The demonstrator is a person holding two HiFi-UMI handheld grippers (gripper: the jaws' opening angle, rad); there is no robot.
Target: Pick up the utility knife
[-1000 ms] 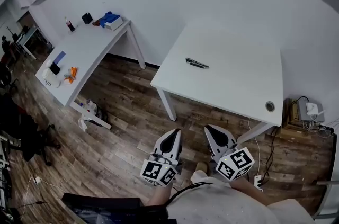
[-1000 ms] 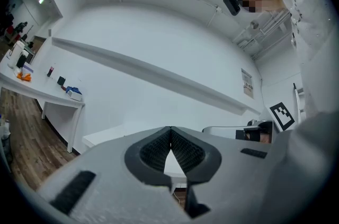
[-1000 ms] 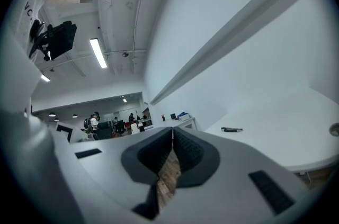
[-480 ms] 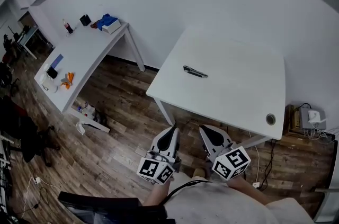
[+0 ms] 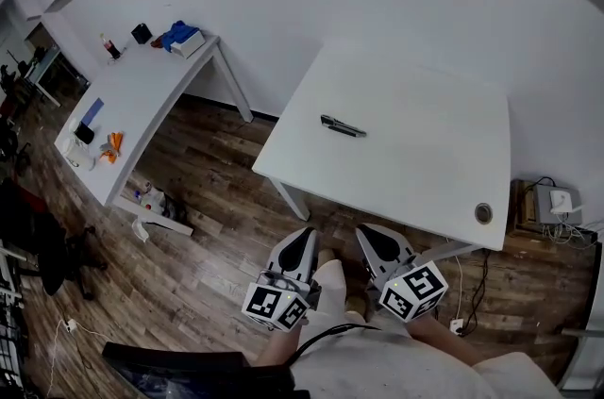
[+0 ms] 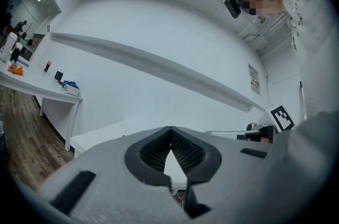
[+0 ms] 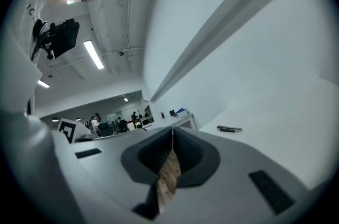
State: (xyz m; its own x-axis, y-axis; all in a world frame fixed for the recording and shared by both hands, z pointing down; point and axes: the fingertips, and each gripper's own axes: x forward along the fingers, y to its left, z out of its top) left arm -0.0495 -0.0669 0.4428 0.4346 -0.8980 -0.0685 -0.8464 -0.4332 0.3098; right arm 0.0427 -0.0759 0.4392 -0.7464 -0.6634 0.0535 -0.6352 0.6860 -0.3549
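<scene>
**A:** Knife (image 5: 342,126) is lying flat on the white table (image 5: 425,171), out toward the far left of the top. It's well apart from the grommet (image 5: 483,214) at the near right corner.

**B:** And the grippers?

**A:** Side by side, low, just short of the table's near edge, over the wood floor (image 5: 208,199). Both point level toward the table. Left gripper (image 5: 304,239) has its jaws pressed together, tips meeting, nothing between them.

**B:** Right one?

**A:** Right gripper (image 5: 366,233) is the same, closed tip to tip and empty. In the right gripper view the knife sits on the tabletop, off to the right of the jaws and well clear of them.

**B:** Anything else around?

**A:** A second table (image 5: 142,95) off to the left, with small clutter on it. Neither gripper touches the knife.
</scene>
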